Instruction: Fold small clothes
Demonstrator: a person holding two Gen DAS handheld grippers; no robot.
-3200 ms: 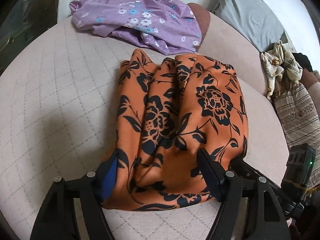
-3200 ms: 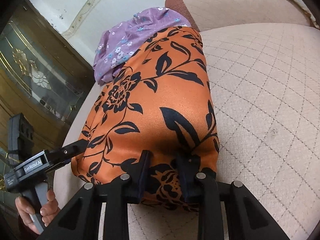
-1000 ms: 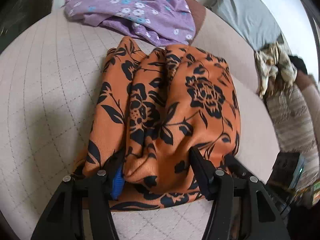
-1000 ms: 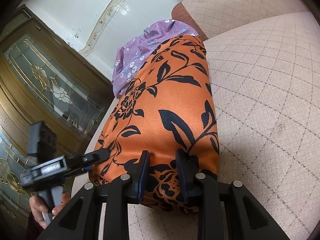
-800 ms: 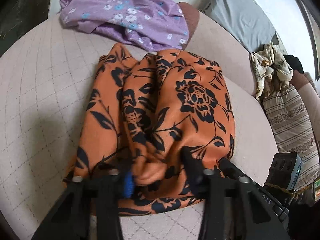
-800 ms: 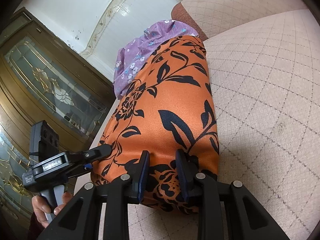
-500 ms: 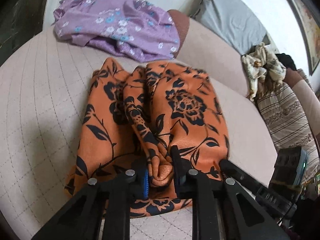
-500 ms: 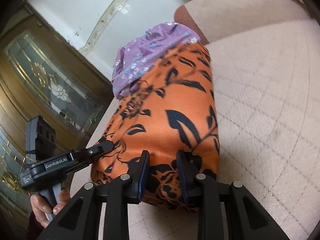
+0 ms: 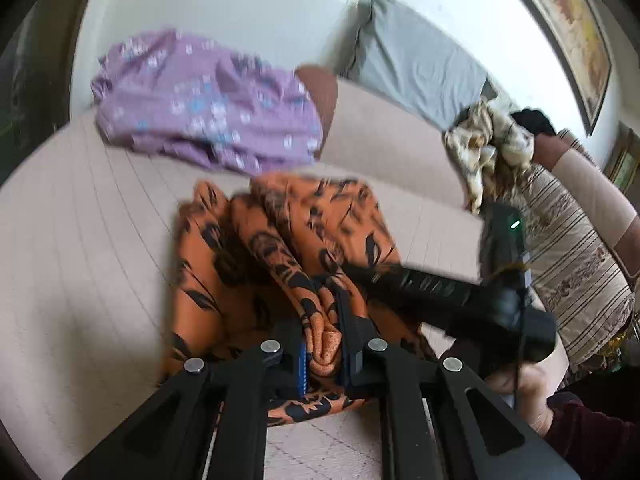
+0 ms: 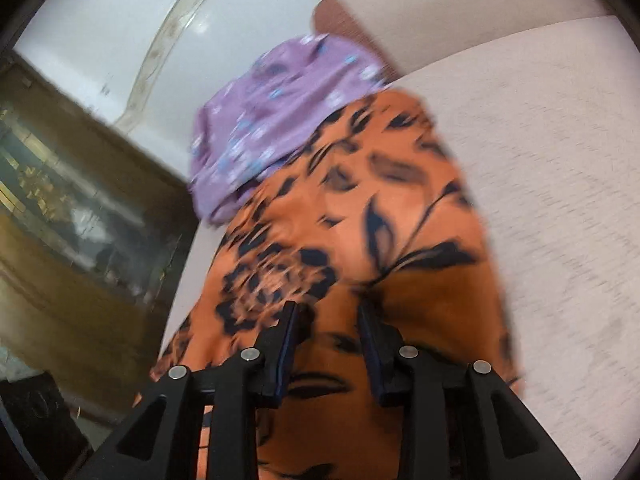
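An orange garment with a black flower print (image 9: 320,216) lies bunched on the beige sofa seat (image 9: 80,240). My left gripper (image 9: 322,334) is shut on a raised fold at its near edge. In the left wrist view my right gripper (image 9: 354,270) reaches in from the right, held by a hand (image 9: 520,388), with its tips buried in the same cloth. The right wrist view shows the right gripper (image 10: 326,320) shut on the orange garment (image 10: 360,220), which fills the gap between its fingers. That view is blurred.
A purple flowered garment (image 9: 208,108) lies behind the orange one, against the sofa back. A grey pillow (image 9: 416,68), a crumpled cream cloth (image 9: 488,148) and a striped cushion (image 9: 576,264) are at the right. A wood-and-glass cabinet (image 10: 80,200) stands beside the sofa.
The left jaws closed from wide apart onto a fold of the orange garment and rose with it. The right gripper swung in closer, keeping its hold, and the cloth bunched up.
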